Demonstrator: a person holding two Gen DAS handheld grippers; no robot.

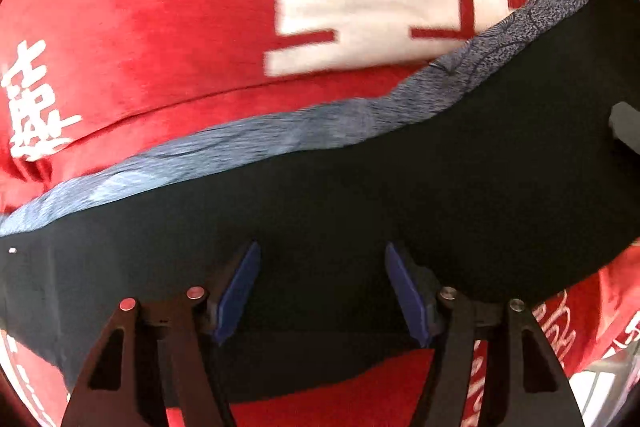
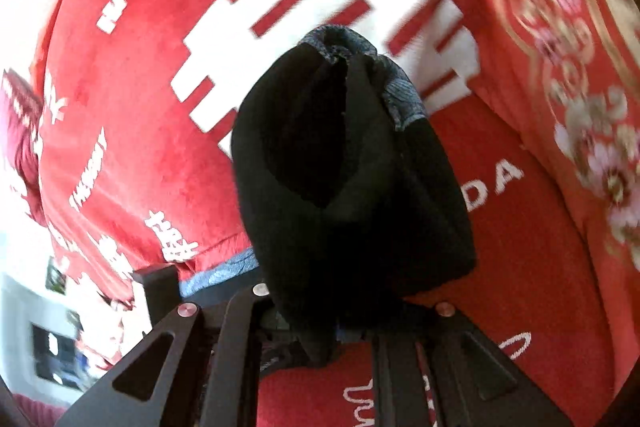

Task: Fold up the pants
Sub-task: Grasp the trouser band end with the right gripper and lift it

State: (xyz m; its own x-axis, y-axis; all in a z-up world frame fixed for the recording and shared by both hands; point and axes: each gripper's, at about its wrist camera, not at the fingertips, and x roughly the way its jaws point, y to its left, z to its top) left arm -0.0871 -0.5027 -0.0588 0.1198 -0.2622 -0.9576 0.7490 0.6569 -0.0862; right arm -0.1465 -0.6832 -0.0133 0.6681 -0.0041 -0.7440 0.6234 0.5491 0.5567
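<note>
Left tongs (image 1: 322, 287) released, fingers spread over black pants (image 1: 360, 195) lying on red blanket (image 1: 140, 27). Right tongs (image 2: 320, 331) clenched on bunched pants.

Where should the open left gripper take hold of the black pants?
Probably the near black edge of the pants, approached from the near side: the left gripper is open, fingers straddling flat cloth. The right gripper appears shut on a bunched end.

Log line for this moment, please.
left gripper: open over black pants | right gripper: shut on pants, bunch lifted | surface: red blanket
</note>
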